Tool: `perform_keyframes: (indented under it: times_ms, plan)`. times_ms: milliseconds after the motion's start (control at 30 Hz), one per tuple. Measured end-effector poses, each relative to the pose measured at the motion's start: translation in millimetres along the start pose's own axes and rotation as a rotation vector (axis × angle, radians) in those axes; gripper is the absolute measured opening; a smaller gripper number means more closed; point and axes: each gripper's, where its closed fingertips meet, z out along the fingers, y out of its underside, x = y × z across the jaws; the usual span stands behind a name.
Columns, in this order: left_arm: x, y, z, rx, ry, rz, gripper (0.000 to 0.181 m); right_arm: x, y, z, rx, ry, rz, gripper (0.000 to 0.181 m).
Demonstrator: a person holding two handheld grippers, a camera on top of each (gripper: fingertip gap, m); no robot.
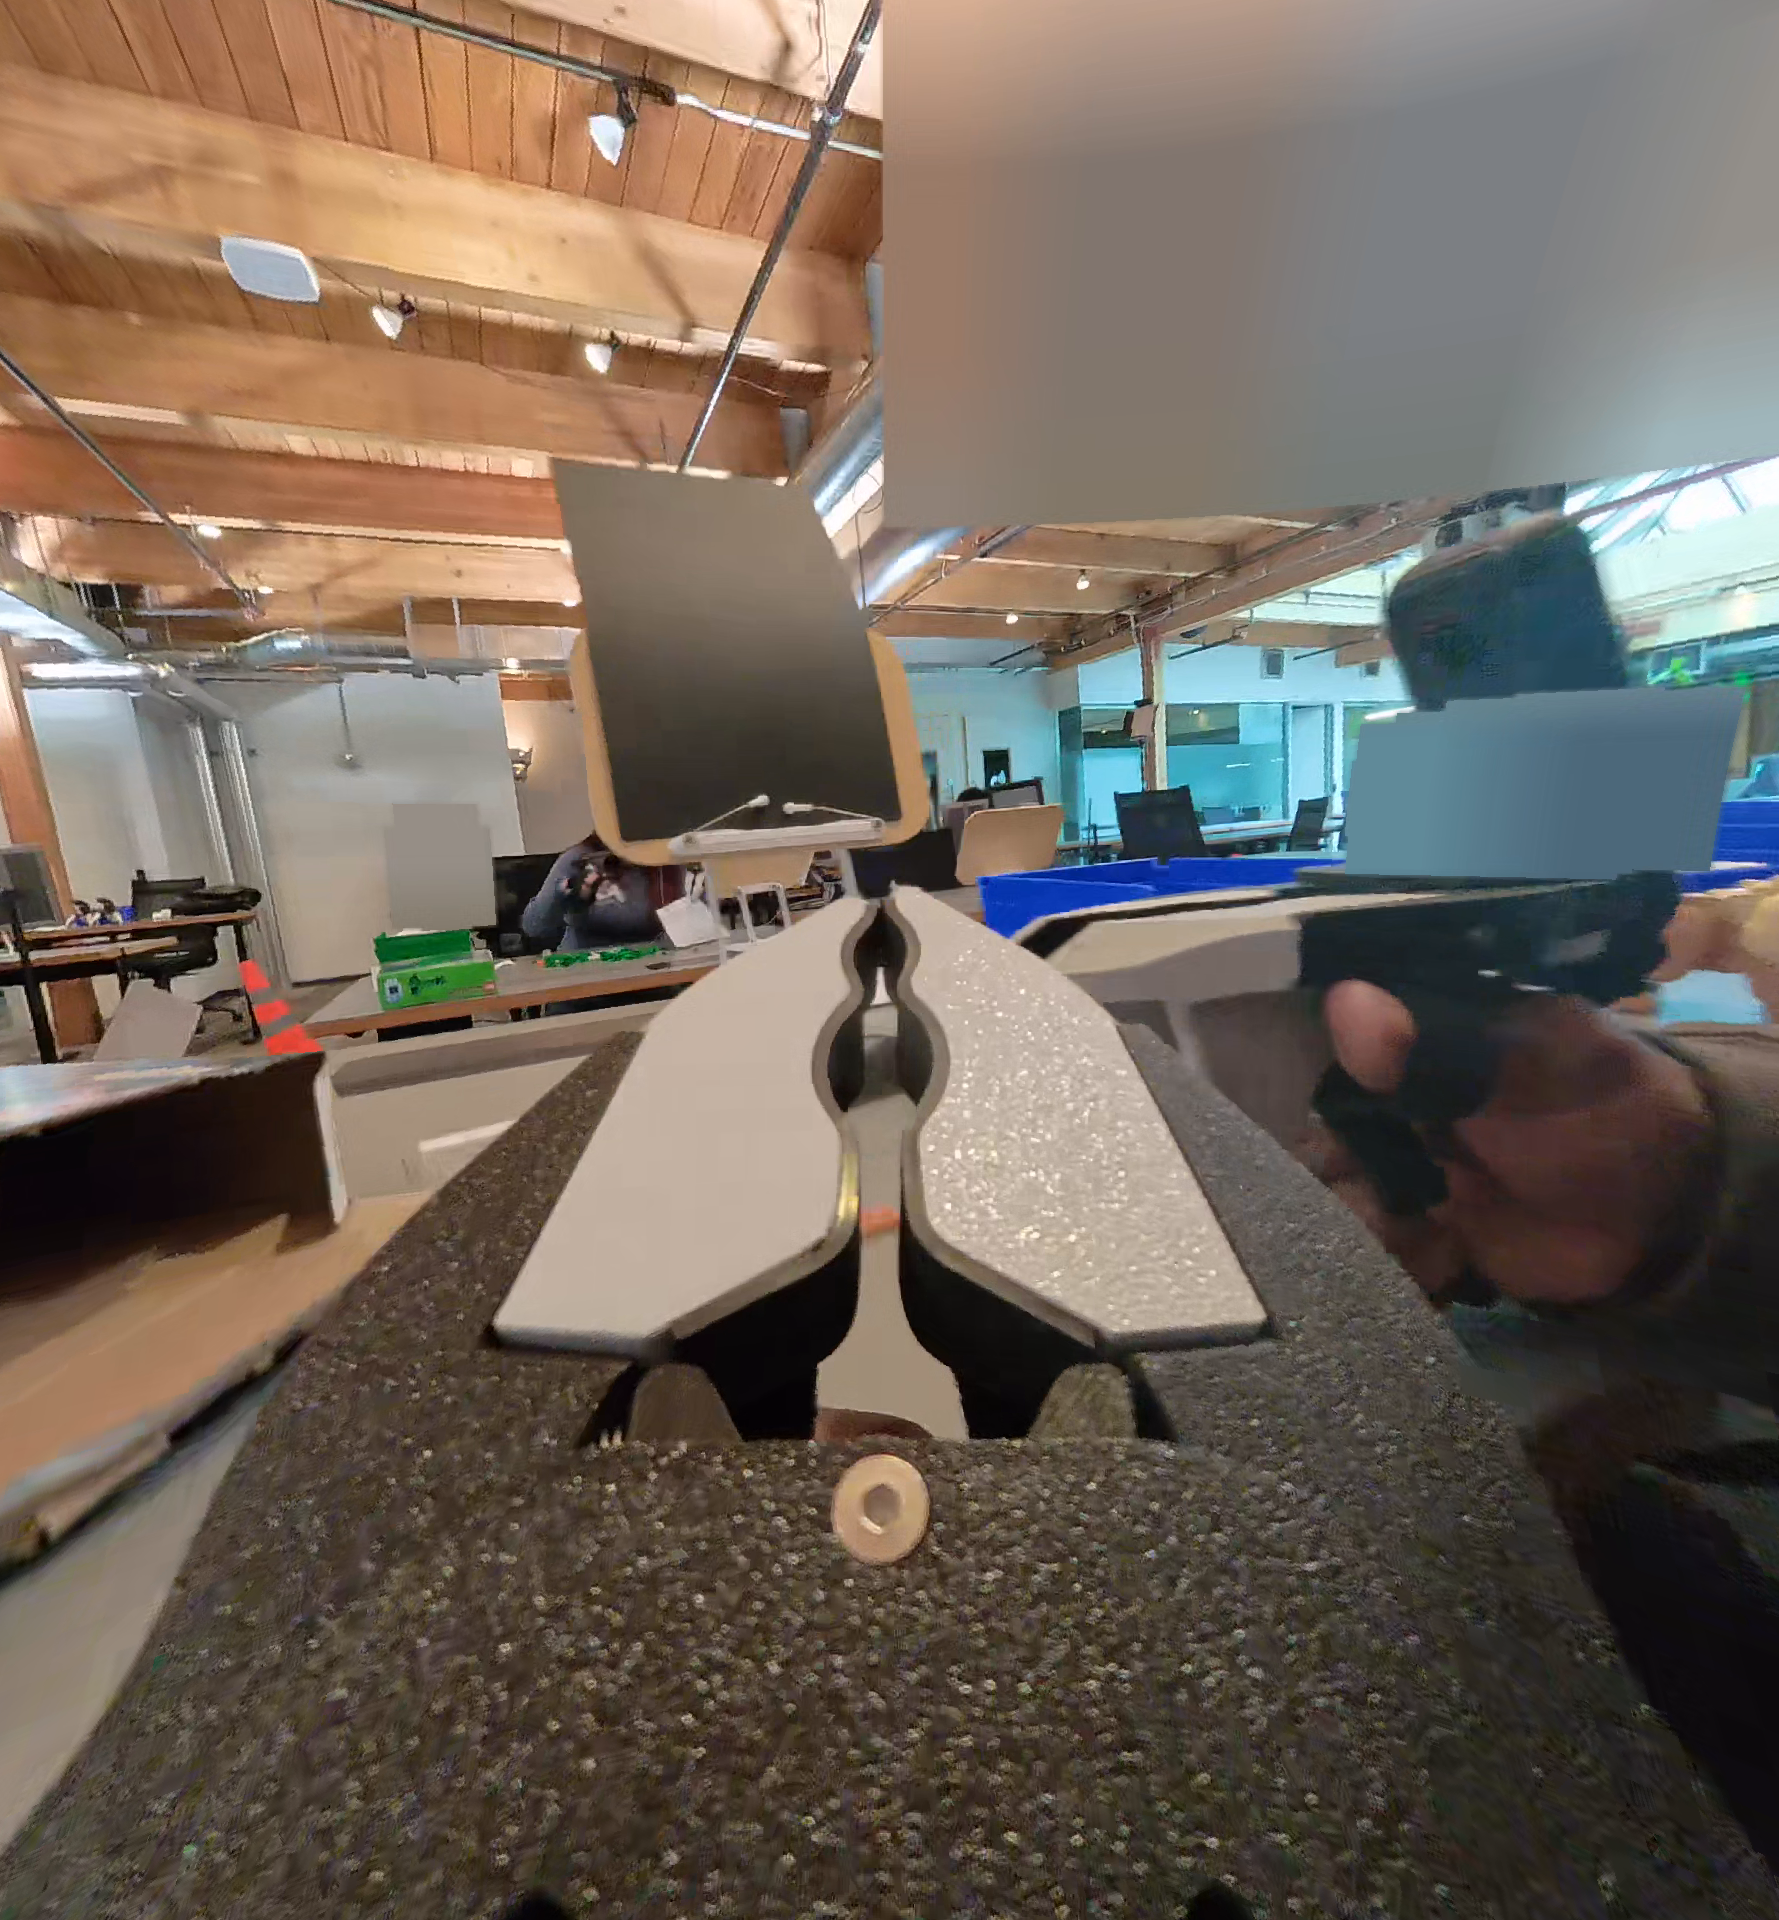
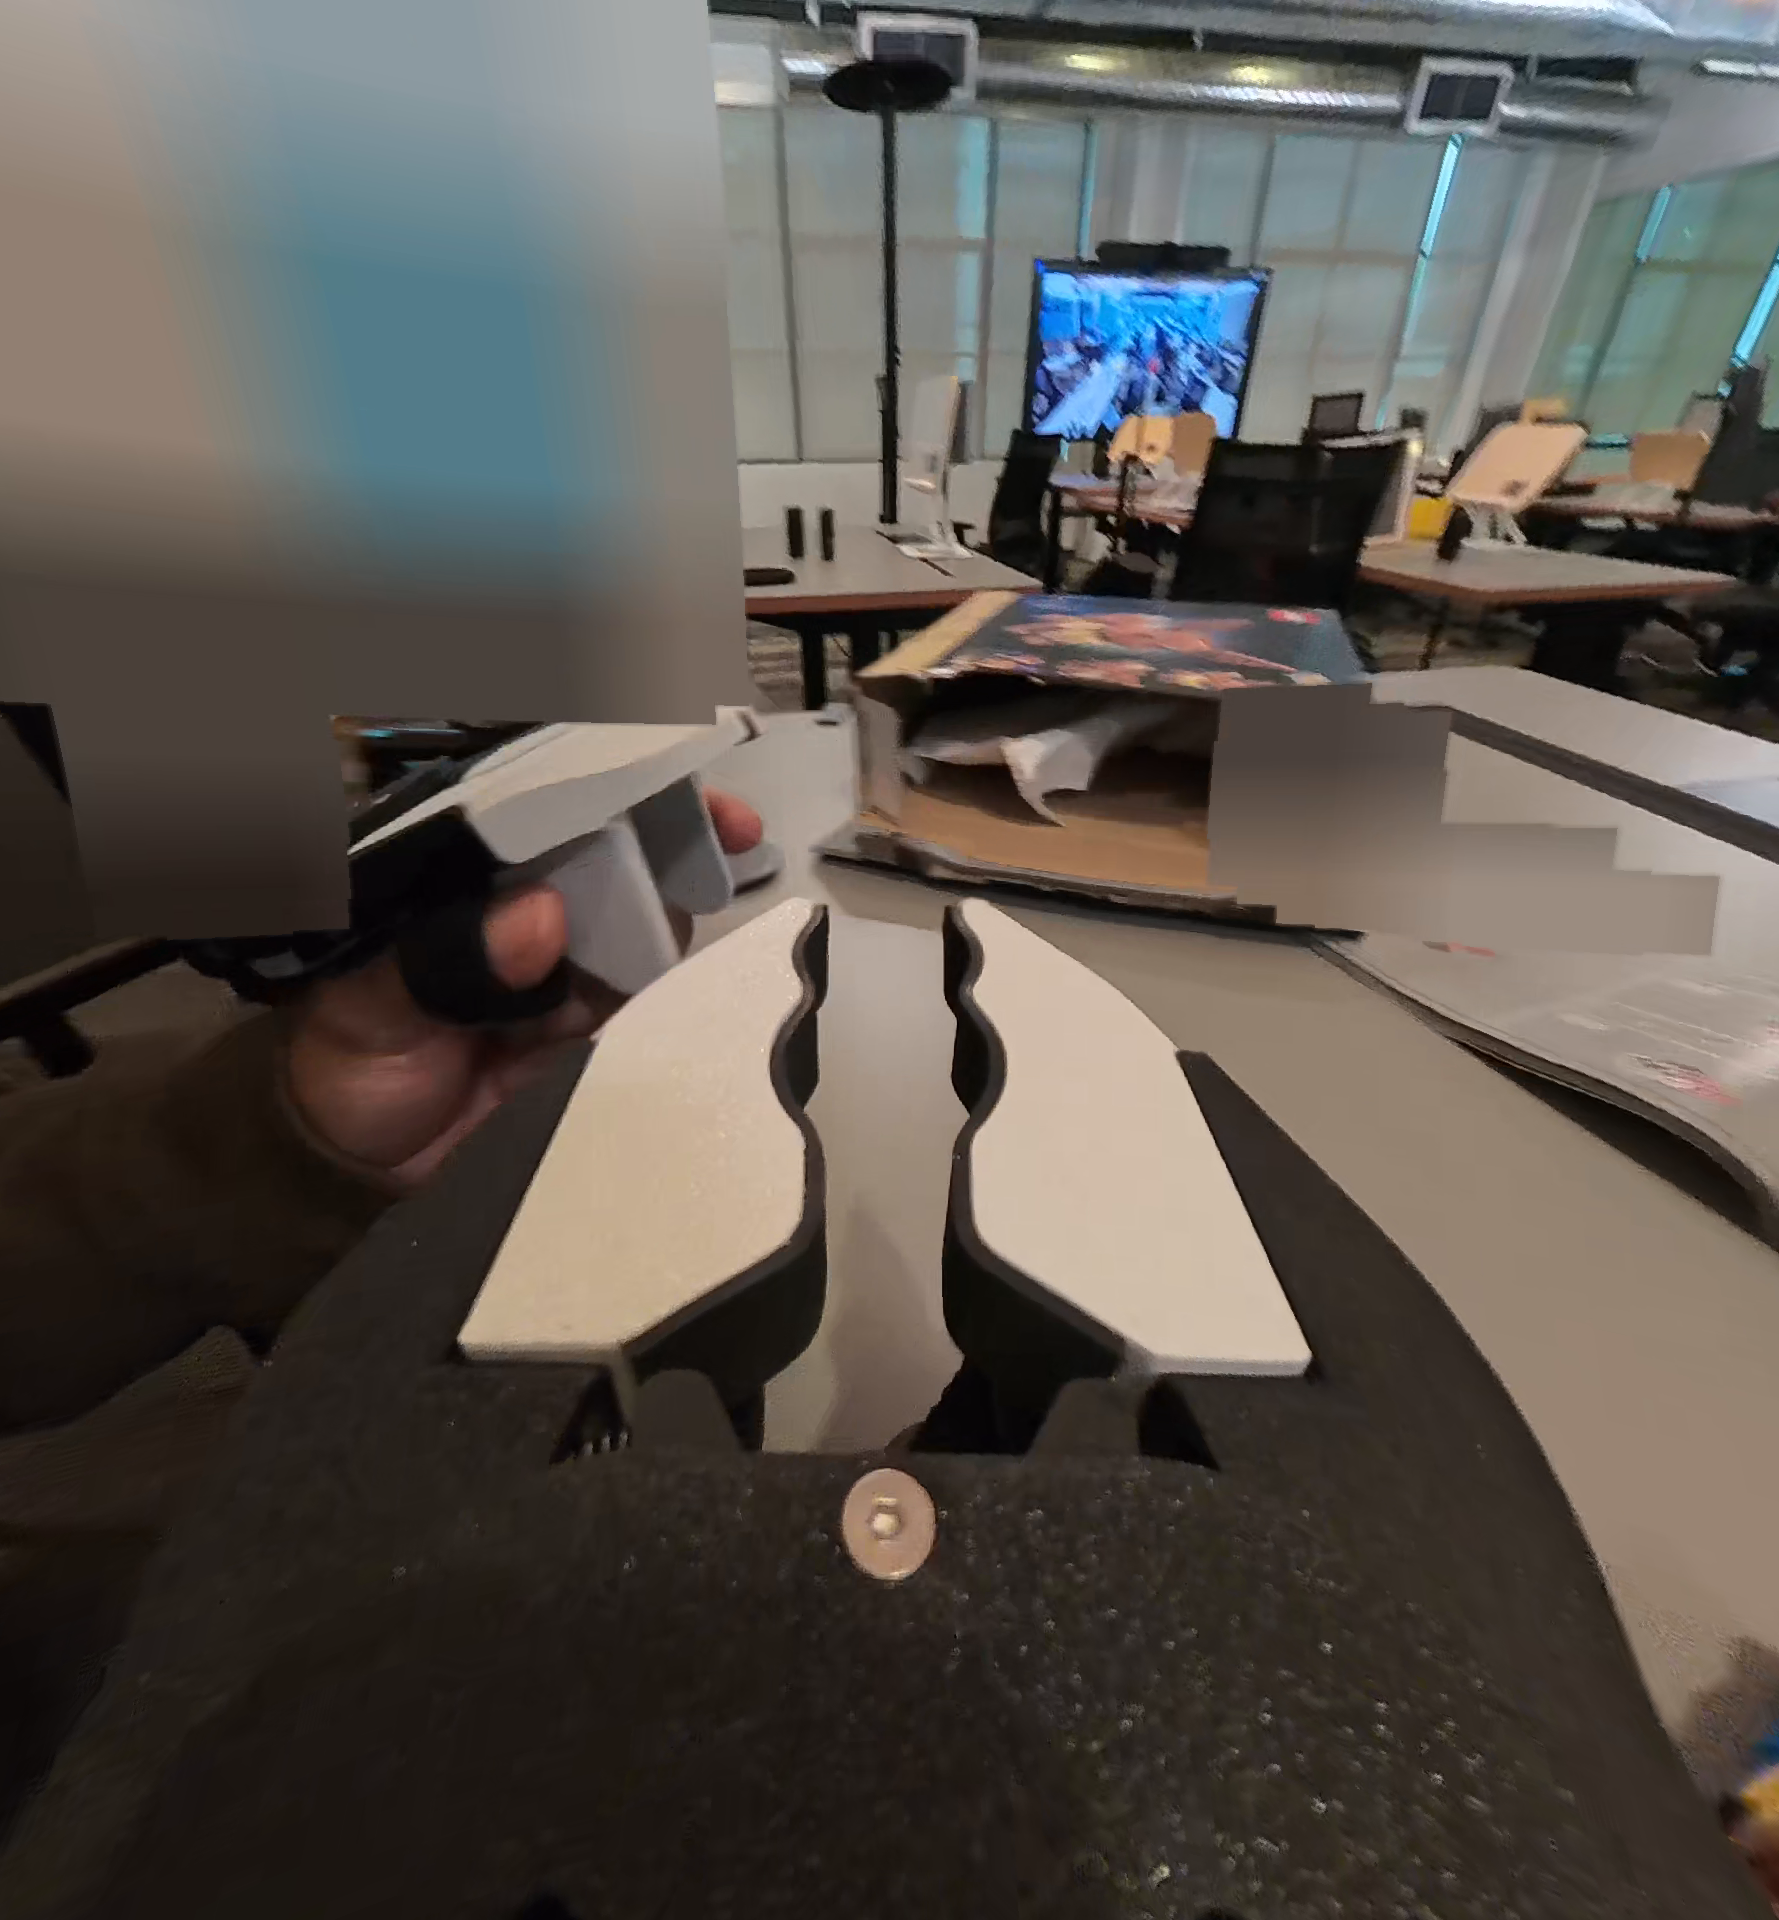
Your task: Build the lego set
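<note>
The left hand-held gripper [image 1: 880, 935] is pinched together at the tips with nothing visibly between them, while the right hand-held gripper [image 2: 885, 935] hangs released and empty above the grey surface [image 2: 1384, 1195]. The lego set has yet to be unpacked — its torn-open box [image 2: 1072, 748] lies ahead beside an open instruction booklet [image 2: 1612, 1039]. The sound move is probably to steady the box with one gripper and draw the paper bags out slowly — no loose bricks show clearly.
</note>
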Motion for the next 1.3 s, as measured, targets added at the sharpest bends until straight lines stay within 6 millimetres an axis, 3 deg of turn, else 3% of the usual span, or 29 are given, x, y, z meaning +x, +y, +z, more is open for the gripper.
perform_keyframes:
  times_ms: [67, 167, 233, 400, 467, 600, 733, 833, 933, 1200, 1300]
  plan:
    - [30, -3, -35, -0.034, -0.016, -0.007, 0.0, -35, 4, -14, 0.043, -0.05, -0.004, 0.019]
    - [79, -3, -92, -0.088, -0.032, -0.041, 0.0, -96, -5, -51, 0.189, -0.027, -0.155, 0.01]
    - [108, 6, -129, -0.15, -0.04, -0.099, 0.0, -140, 19, -66, 0.174, -0.04, -0.123, 0.009]
    - [173, 31, -223, -0.365, -0.024, -0.142, 0.0, -251, 128, -99, -0.054, -0.049, -0.106, 0.011]
    - [198, 37, -264, -0.442, -0.015, -0.174, 0.0, -293, 160, -114, -0.154, -0.04, -0.113, 0.011]
    - [240, 28, -336, -0.544, -0.036, -0.245, 0.0, -375, 186, -141, -0.246, -0.014, -0.02, 0.011]
    - [268, 4, -378, -0.58, -0.034, -0.241, 0.0, -444, 193, -160, -0.288, 0.028, 0.074, 0.011]
    - [278, -4, -402, -0.607, -0.047, -0.233, 0.0, -477, 199, -167, -0.289, 0.055, 0.092, 0.011]
    - [283, -6, -419, -0.63, -0.061, -0.224, 0.0, -494, 207, -166, -0.316, 0.045, 0.06, 0.011]
    - [270, 1, -431, -0.673, -0.093, -0.168, 0.0, -498, 207, -142, -0.3, -0.026, 0.133, 0.011]
    - [254, -3, -456, -0.694, -0.169, -0.127, 0.001, -508, 199, -123, -0.276, -0.058, 0.143, 0.011]
